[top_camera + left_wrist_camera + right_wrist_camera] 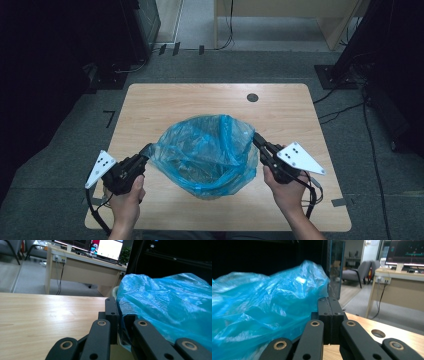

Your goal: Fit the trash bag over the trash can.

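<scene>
A crumpled translucent blue plastic bag (210, 150) stands open-mouthed in the middle of the wooden table (165, 105). My left gripper (148, 149) holds the bag's left edge and my right gripper (256, 137) holds its right edge. Between them the bag is spread out. In the left gripper view, blue film of the bag (170, 305) runs in between the closed jaws of the left gripper (118, 312). In the right gripper view, the right gripper (329, 301) has its jaws pressed flat together, with the bag (262, 310) bulging at their left.
A round hole (252, 97) sits in the table near its far edge. Cables (350, 107) trail over the grey floor at the right, and dark equipment stands at both sides. A desk (82, 267) with monitors is beyond the table.
</scene>
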Demonstrator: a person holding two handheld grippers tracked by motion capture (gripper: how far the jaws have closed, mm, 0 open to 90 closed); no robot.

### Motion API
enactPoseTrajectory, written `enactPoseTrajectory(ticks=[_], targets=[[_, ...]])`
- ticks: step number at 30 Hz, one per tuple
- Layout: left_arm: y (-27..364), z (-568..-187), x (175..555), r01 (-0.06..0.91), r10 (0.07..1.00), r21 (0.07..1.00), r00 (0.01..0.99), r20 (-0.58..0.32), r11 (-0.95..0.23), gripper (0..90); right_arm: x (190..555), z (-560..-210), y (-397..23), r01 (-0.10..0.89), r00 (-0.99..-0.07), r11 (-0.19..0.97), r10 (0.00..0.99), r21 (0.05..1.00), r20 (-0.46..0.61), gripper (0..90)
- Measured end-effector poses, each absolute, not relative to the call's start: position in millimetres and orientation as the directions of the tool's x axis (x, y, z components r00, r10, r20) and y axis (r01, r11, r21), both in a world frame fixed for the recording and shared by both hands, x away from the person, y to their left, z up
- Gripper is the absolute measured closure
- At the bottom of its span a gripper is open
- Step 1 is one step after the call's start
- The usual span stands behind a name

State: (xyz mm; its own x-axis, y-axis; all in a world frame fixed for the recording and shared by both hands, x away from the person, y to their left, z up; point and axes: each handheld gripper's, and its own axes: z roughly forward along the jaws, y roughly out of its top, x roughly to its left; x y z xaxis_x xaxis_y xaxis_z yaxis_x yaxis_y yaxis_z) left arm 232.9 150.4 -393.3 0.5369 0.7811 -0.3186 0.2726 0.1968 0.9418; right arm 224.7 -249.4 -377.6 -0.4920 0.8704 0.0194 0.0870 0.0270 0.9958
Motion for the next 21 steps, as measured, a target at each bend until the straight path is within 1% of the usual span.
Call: enactPoseTrajectory(ticks=[2, 3, 4, 7, 9, 12, 14, 16, 21], targets=[[147, -399, 245, 0.315, 0.779, 0.924, 0.514, -0.358, 0.217, 89.8, 237, -381, -244, 0.121, -0.491, 0.023, 0.87, 0.992, 0.04, 90.0], [147, -404, 251, 0.344, 0.774, 0.91, 0.502, -0.386, 0.23, 90.0, 250, -388, -241, 0.165, -0.483, 0.0, 0.872, 0.986, 0.081, 90.0], [146, -410, 257, 0.371, 0.763, 0.895, 0.496, -0.416, 0.247, 90.0, 250, -388, -241, 0.165, -0.483, 0.0, 0.872, 0.986, 0.081, 90.0], [141, -428, 273, 0.45, 0.741, 0.853, 0.472, -0.477, 0.262, 90.0, 266, -403, -240, 0.247, -0.481, -0.063, 0.858, 0.967, 0.178, 90.0], [135, -440, 279, 0.491, 0.742, 0.835, 0.459, -0.489, 0.247, 90.0, 275, -416, -241, 0.3, -0.47, -0.106, 0.849, 0.948, 0.243, 90.0], [126, -454, 286, 0.555, 0.725, 0.8, 0.452, -0.521, 0.229, 90.0, 284, -435, -242, 0.369, -0.443, -0.139, 0.843, 0.919, 0.306, 90.0], [123, -459, 287, 0.577, 0.734, 0.792, 0.446, -0.512, 0.202, 90.0, 288, -448, -242, 0.413, -0.426, -0.145, 0.842, 0.899, 0.332, 90.0], [123, -461, 288, 0.59, 0.727, 0.78, 0.439, -0.527, 0.209, 90.0, 289, -460, -242, 0.451, -0.421, -0.148, 0.834, 0.88, 0.357, 90.0], [123, -463, 289, 0.598, 0.765, 0.782, 0.417, -0.491, 0.176, 90.0, 286, -460, -238, 0.459, -0.436, -0.12, 0.833, 0.88, 0.341, 90.0]])
